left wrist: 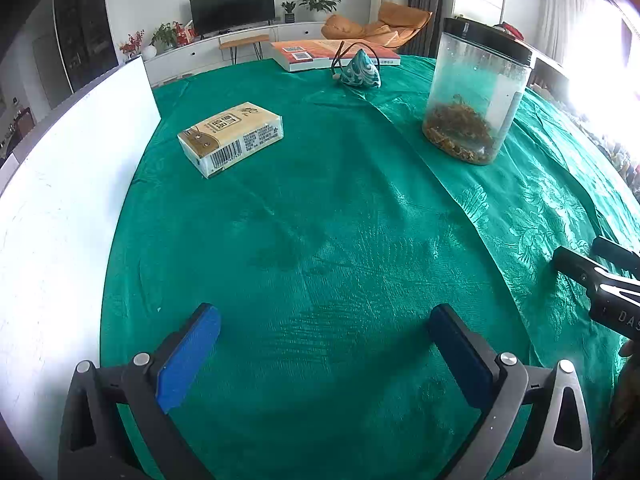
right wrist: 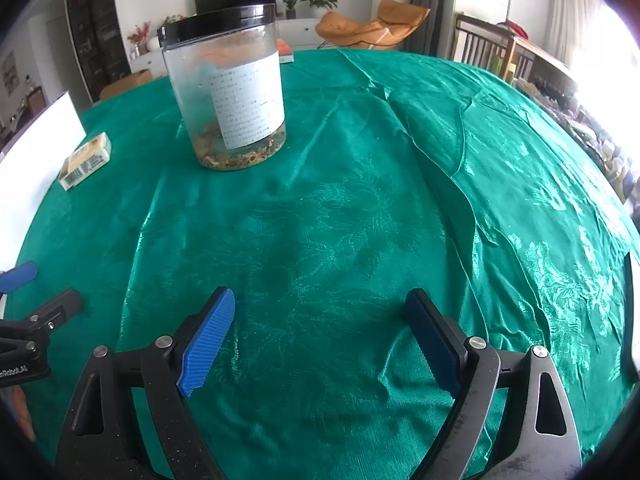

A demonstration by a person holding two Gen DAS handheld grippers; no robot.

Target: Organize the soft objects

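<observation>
Both the left gripper (left wrist: 324, 344) and the right gripper (right wrist: 320, 332) hang over the green cloth (left wrist: 340, 220) of the worktop with their jaws spread wide and nothing between them. The tissue pack (left wrist: 231, 139) lies far ahead on the left near a white board (left wrist: 60, 200), and the small teal pouch (left wrist: 360, 70) rests further back beside a book (left wrist: 320, 54), well apart from the plastic jar (right wrist: 228, 88).

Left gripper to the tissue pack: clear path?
Probably yes. The left gripper is open and empty, and only bare green cloth lies between it and the tissue pack; the jar stands well off to the right.
</observation>
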